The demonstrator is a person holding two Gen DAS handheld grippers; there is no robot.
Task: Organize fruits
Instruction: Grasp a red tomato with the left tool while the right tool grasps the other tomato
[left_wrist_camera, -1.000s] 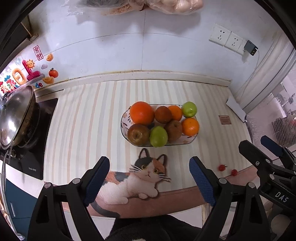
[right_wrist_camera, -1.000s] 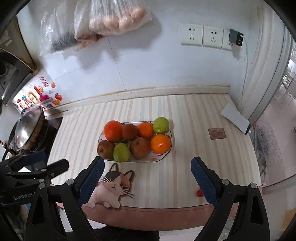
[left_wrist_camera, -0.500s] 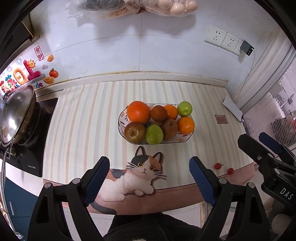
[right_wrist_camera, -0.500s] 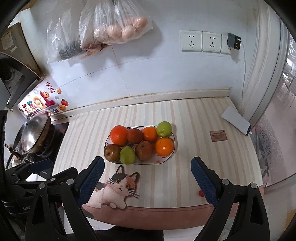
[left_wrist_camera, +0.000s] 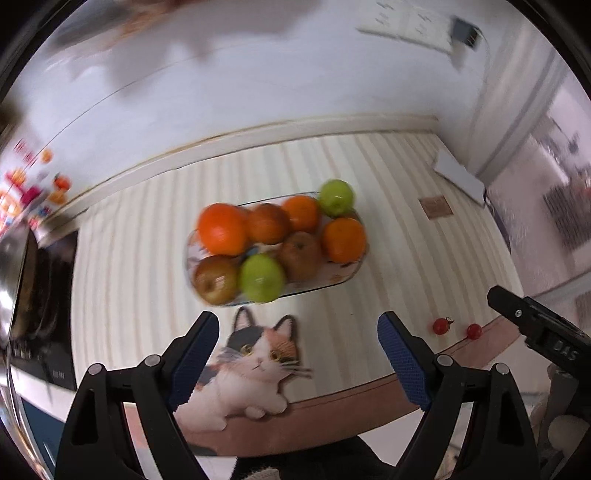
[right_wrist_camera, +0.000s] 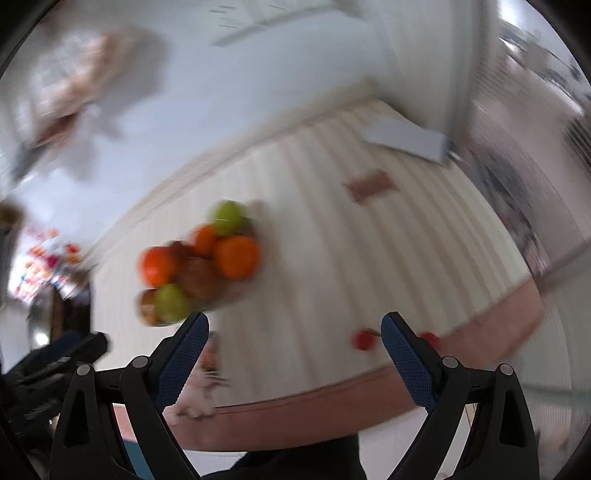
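Observation:
A shallow patterned fruit bowl (left_wrist_camera: 343, 276) on the striped counter holds several oranges, brown apples and two green apples (left_wrist_camera: 261, 277). In the blurred right wrist view the same bowl of fruit (right_wrist_camera: 199, 266) lies left of centre. Two small red cherry tomatoes (left_wrist_camera: 441, 326) lie loose near the counter's front edge; one tomato (right_wrist_camera: 364, 339) shows just left of the right gripper's right finger. My left gripper (left_wrist_camera: 298, 345) is open and empty above a cat picture (left_wrist_camera: 255, 365), short of the bowl. My right gripper (right_wrist_camera: 295, 345) is open and empty over the striped counter.
A stove with a metal pot (left_wrist_camera: 11, 266) sits at the left. A white box (left_wrist_camera: 460, 173) and a small brown card (left_wrist_camera: 436, 207) lie at the counter's right end. Wall sockets (left_wrist_camera: 413, 22) and hanging bags are on the tiled wall behind.
Both views have swung and rolled, now with motion blur. The bowl has grown larger in the left wrist view. In the right wrist view the bowl shifted left and the tomatoes came near the fingers.

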